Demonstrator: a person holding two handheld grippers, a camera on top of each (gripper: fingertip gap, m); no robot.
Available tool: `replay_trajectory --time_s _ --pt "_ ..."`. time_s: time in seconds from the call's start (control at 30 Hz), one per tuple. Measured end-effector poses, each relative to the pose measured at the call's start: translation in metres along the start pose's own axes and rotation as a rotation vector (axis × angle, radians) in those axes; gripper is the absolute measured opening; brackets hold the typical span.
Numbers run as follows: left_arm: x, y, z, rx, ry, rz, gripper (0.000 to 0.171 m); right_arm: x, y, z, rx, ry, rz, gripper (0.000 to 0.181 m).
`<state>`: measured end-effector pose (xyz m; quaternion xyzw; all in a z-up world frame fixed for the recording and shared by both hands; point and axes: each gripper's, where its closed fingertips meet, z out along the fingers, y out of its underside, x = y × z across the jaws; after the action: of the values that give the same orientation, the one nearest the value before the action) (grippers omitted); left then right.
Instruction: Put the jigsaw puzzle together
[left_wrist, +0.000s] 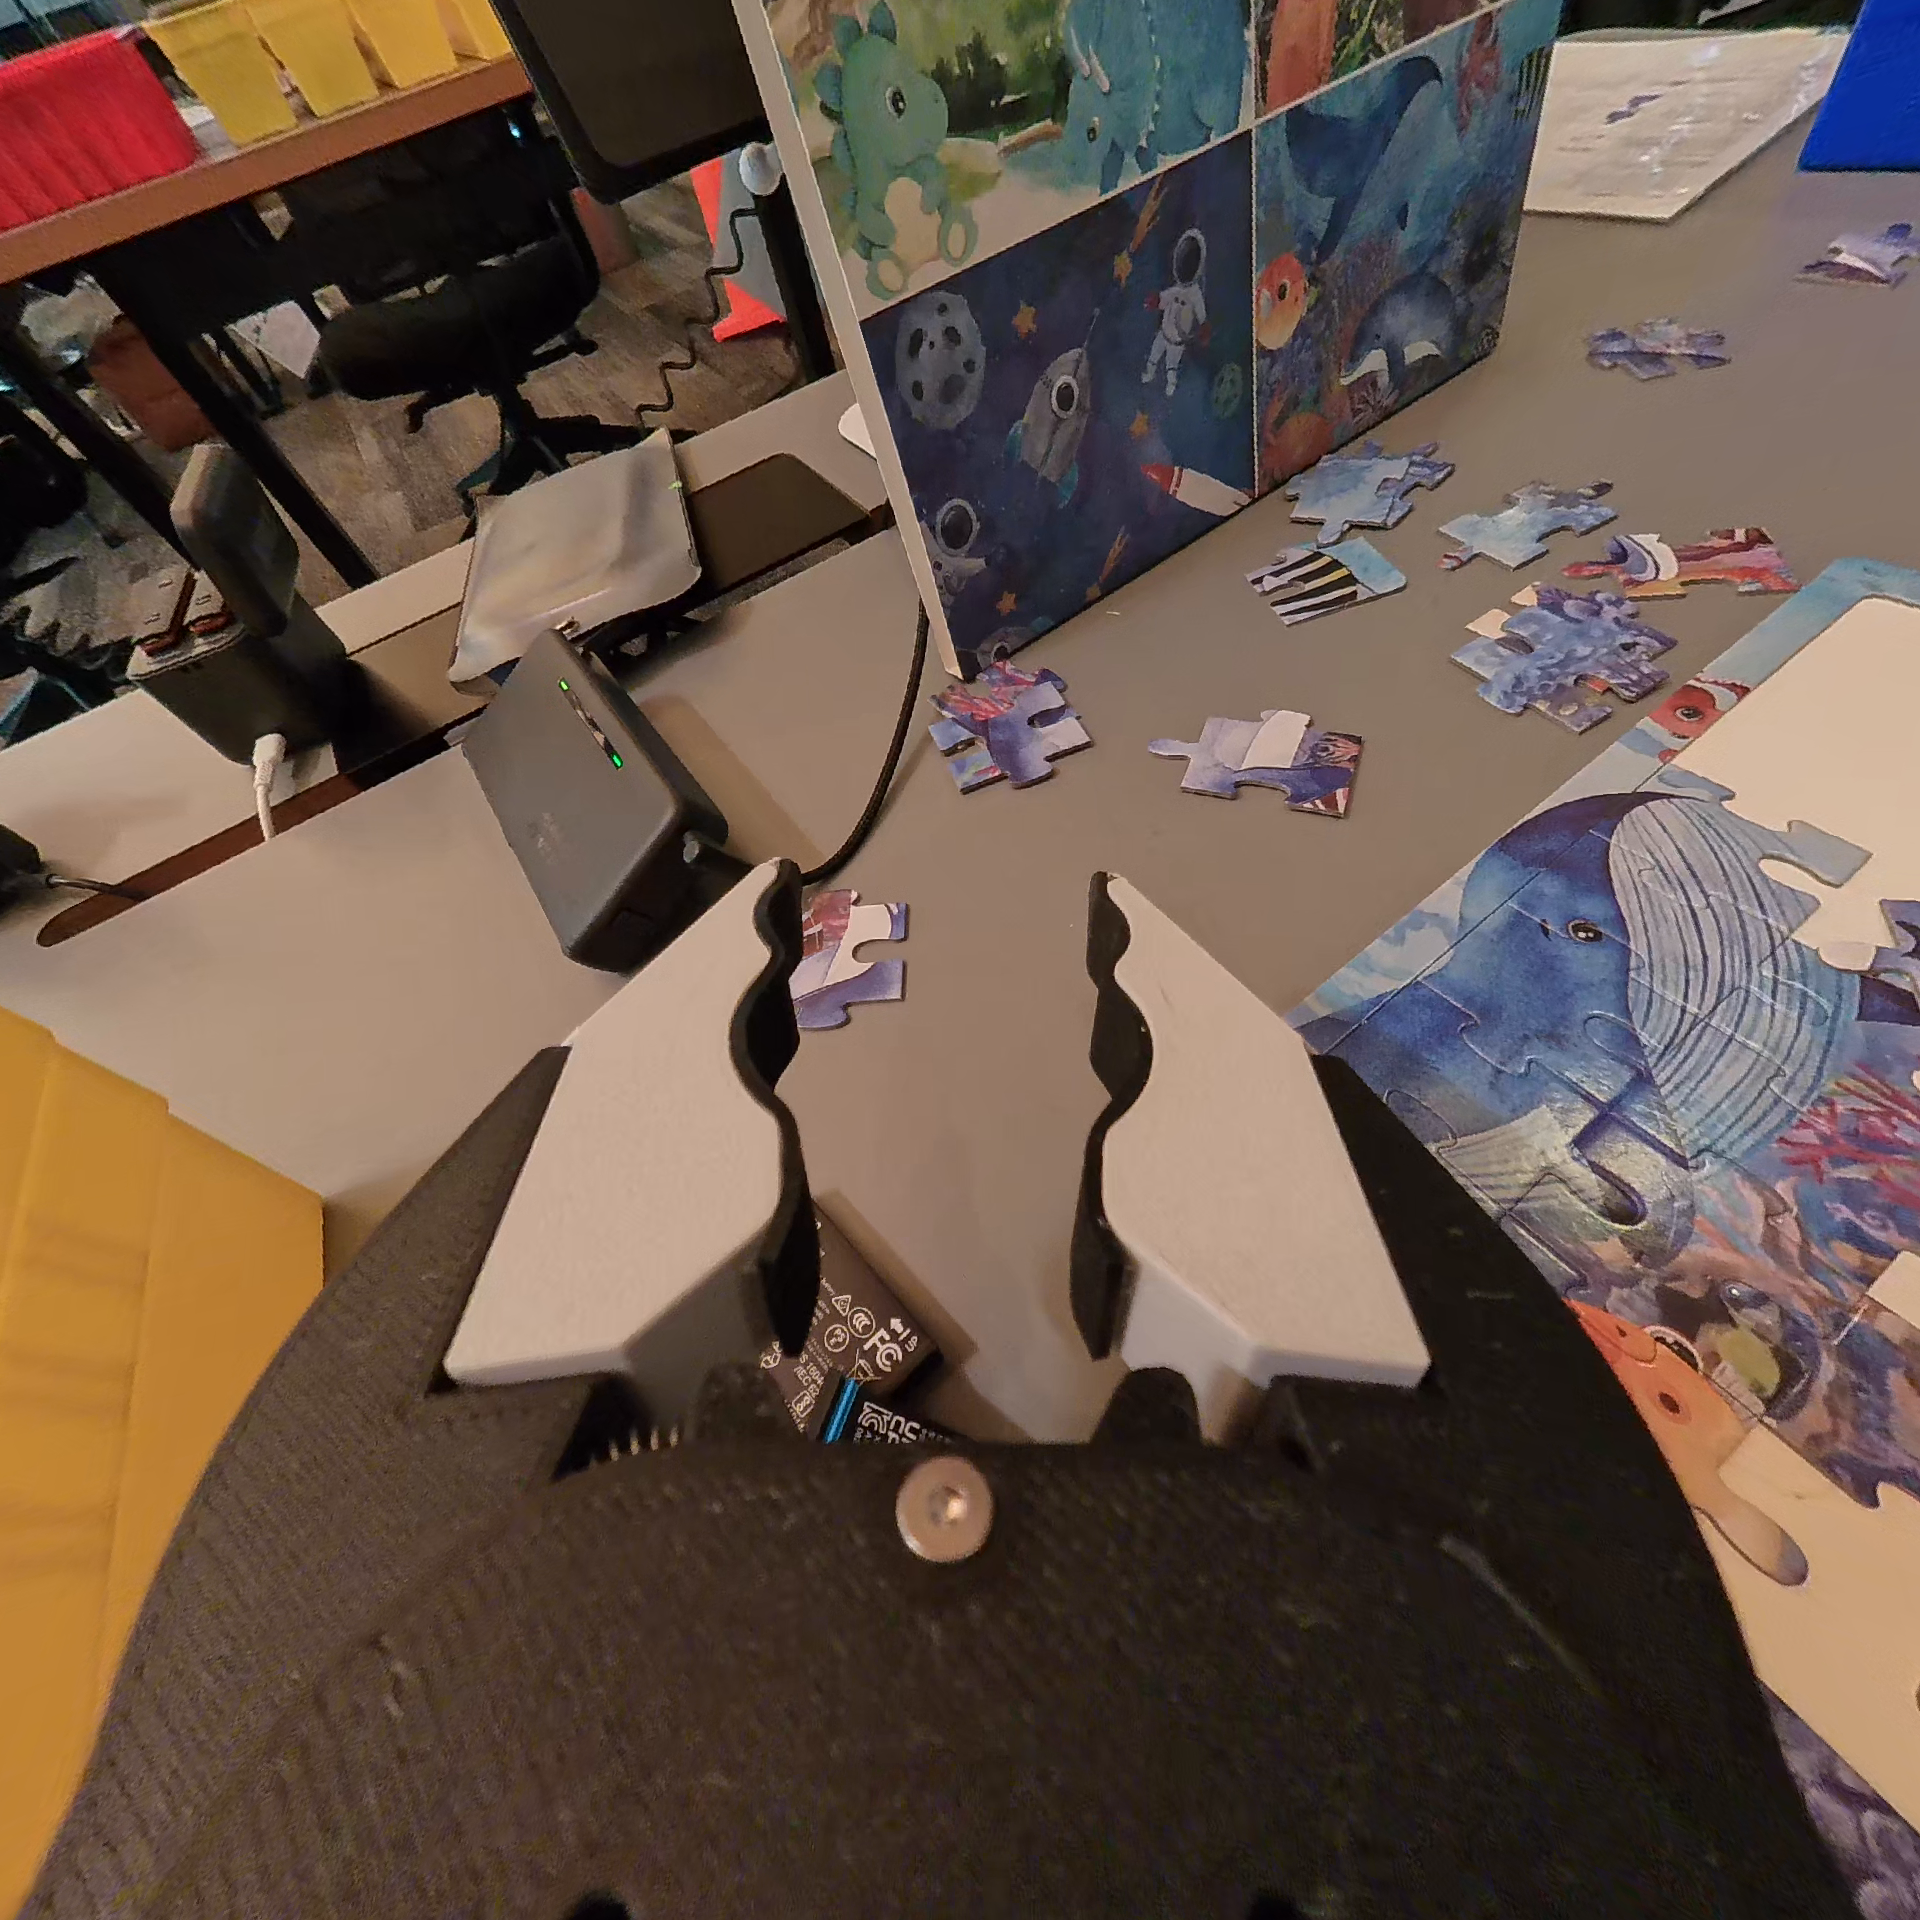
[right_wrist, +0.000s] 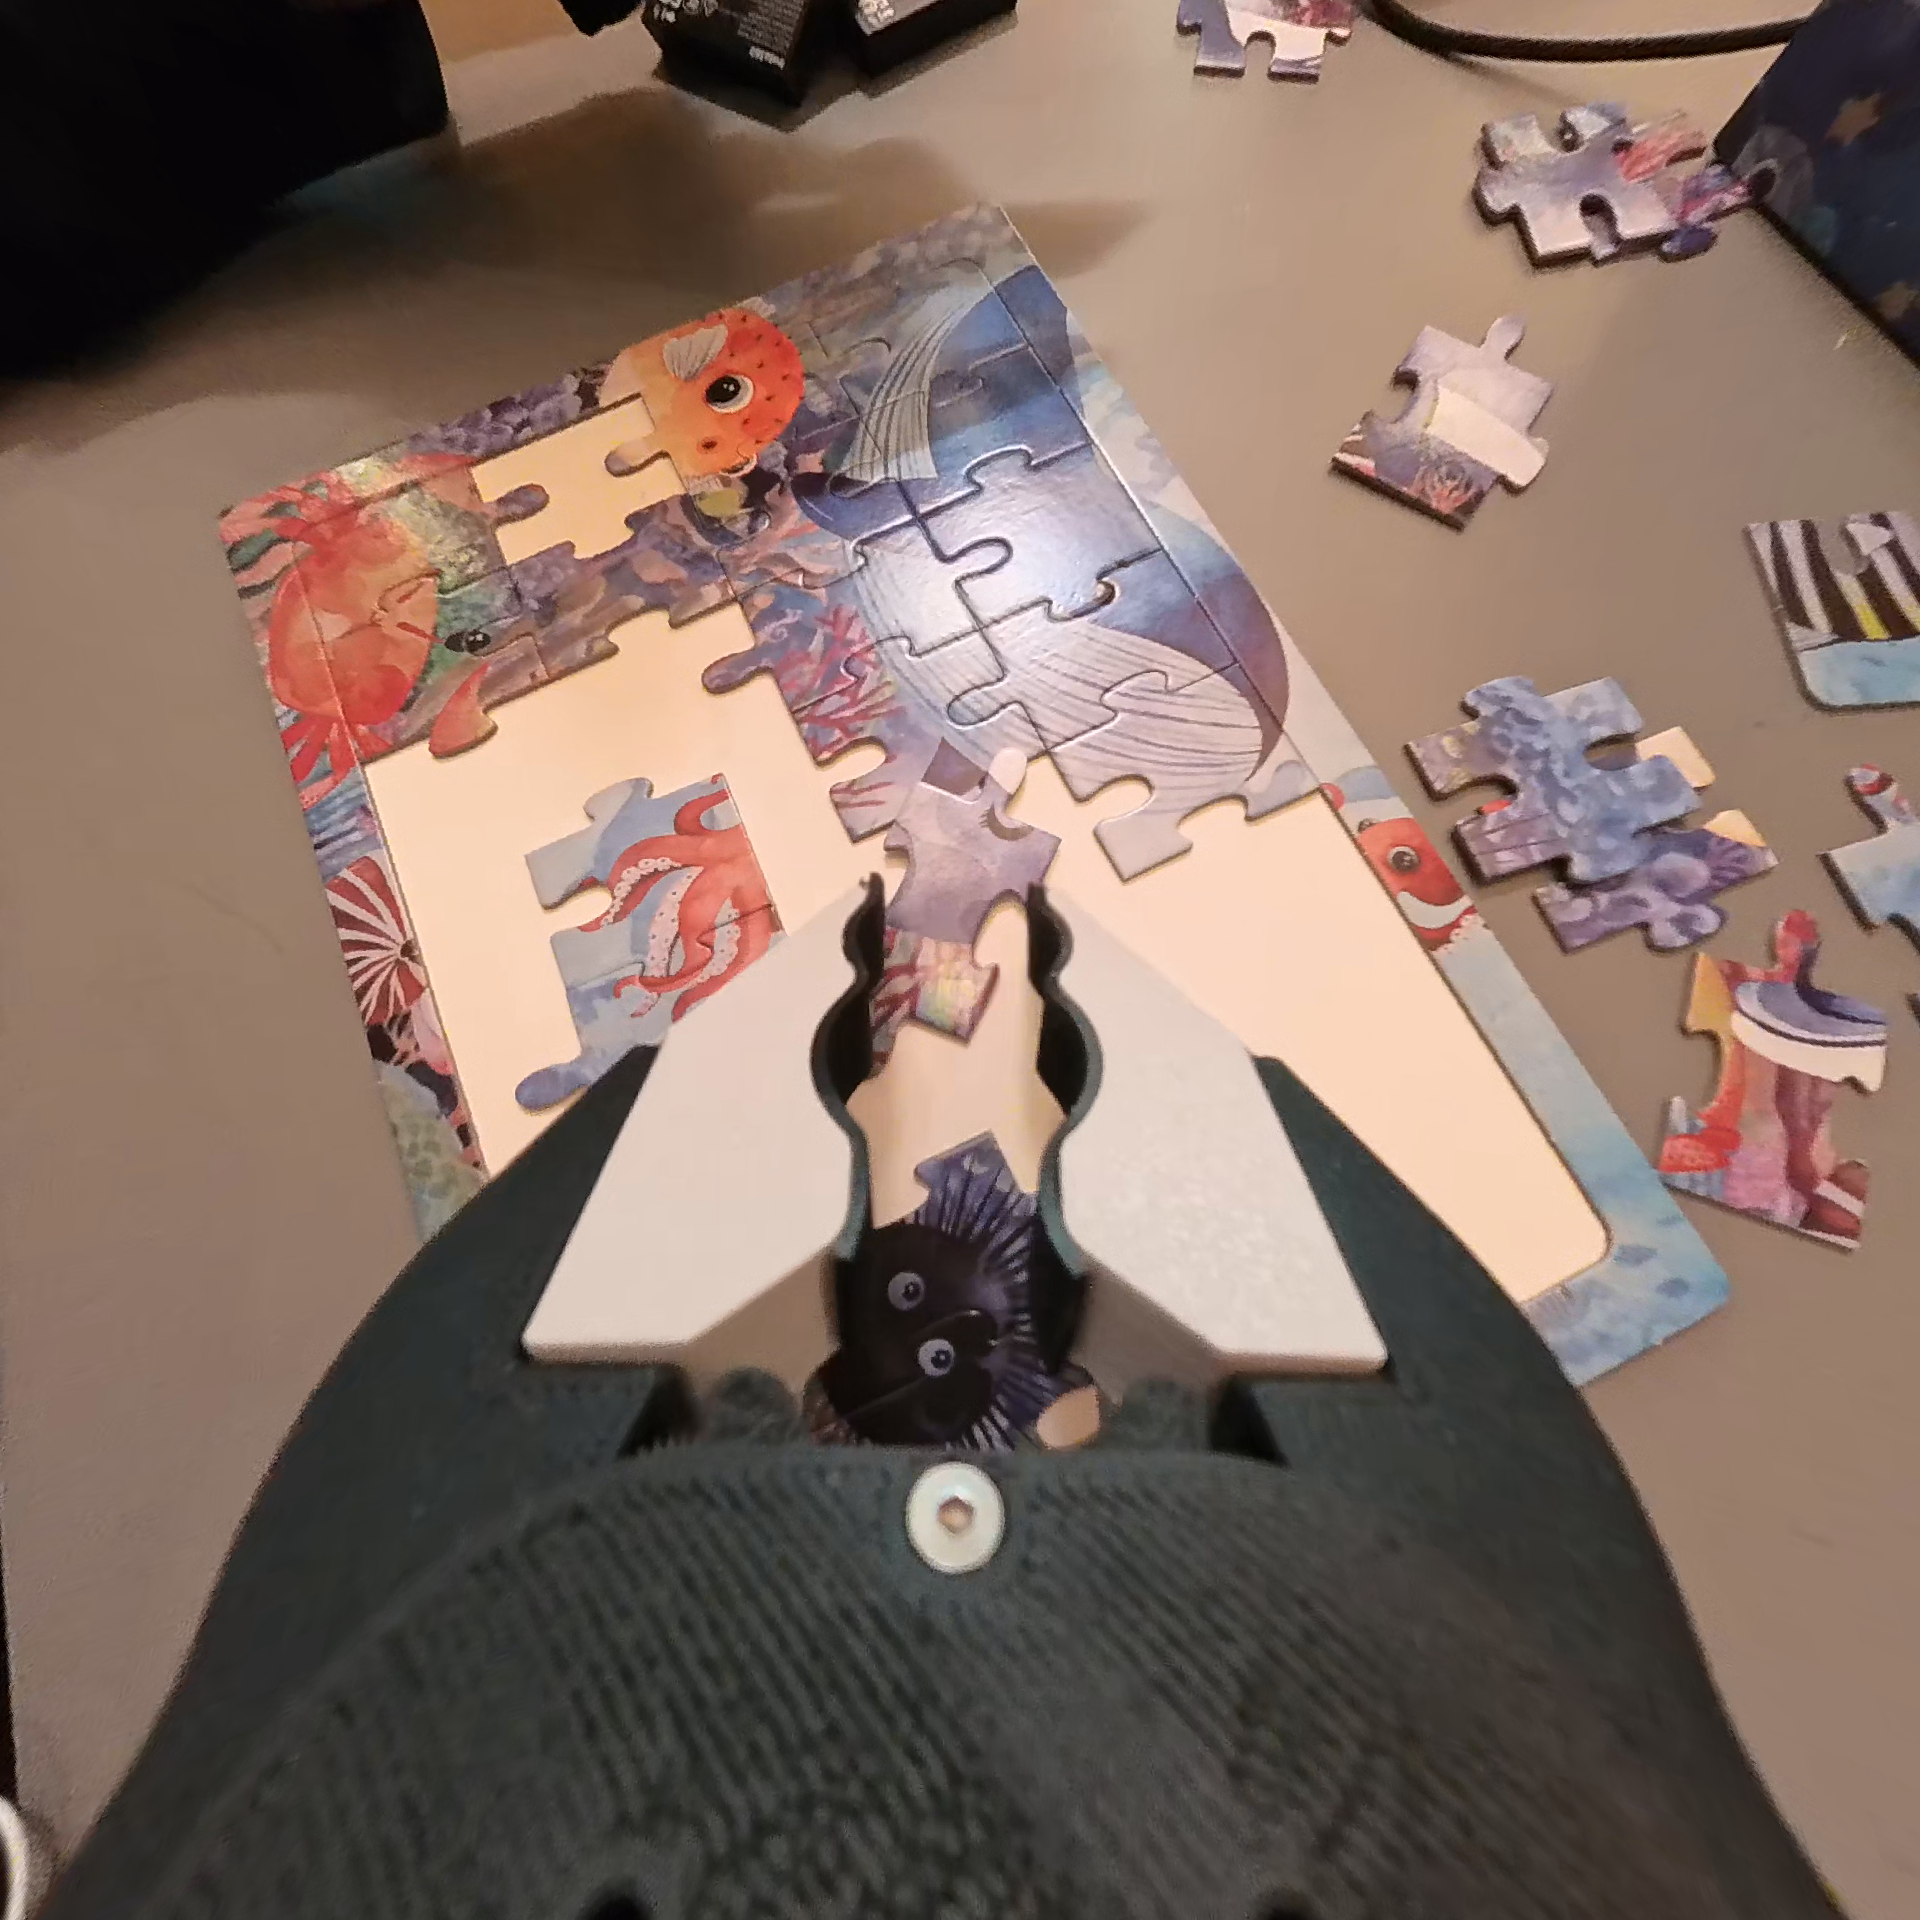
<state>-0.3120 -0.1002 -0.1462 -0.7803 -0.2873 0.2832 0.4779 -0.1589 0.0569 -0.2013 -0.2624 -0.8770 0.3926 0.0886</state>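
Right gripper (right_wrist: 951, 899) is over the puzzle board (right_wrist: 1621, 1195), jaws narrowed around the near edge of a purple-blue piece (right_wrist: 961, 862); can't tell whether the pads actually pinch it or just bracket it. That piece sits in the tray just below the whale section (right_wrist: 1049, 623), tab pointing far, not seated by my read. Risk one: if I press with the tabs misaligned, it rides up on the neighbours or lifts the joined whale pieces. Risk two: my fingers drag across the loose octopus piece (right_wrist: 665, 894) to the left or the urchin piece (right_wrist: 935, 1320) under the jaws and shove them. Board is unpinned on the grey table (right_wrist: 156, 935), so a sideways push may slide it. Left gripper (left_wrist: 945, 894) hangs released, holding nothing, over bare table left of the board, near one loose piece (left_wrist: 852, 956); others (left_wrist: 1008, 727) lie farther out by the upright box (left_wrist: 1143, 364).
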Motion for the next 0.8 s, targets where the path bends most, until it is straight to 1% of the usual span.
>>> replay_trajectory --time_s 0.4,0.63,0.8 --pt "0.0002 -0.0001 -0.0002 0.000 0.001 0.001 0.053 0.0039 0.0016 -0.0016 0.001 0.007 0.010 0.029" --pt "0.0005 0.0000 0.0000 -0.001 0.001 0.003 0.053 0.0068 -0.0019 -0.0041 0.025 0.023 0.016 0.032" --pt "0.0008 0.0004 0.0002 -0.003 0.002 0.004 0.053 0.0065 0.0004 -0.0024 0.010 0.028 0.002 0.033"
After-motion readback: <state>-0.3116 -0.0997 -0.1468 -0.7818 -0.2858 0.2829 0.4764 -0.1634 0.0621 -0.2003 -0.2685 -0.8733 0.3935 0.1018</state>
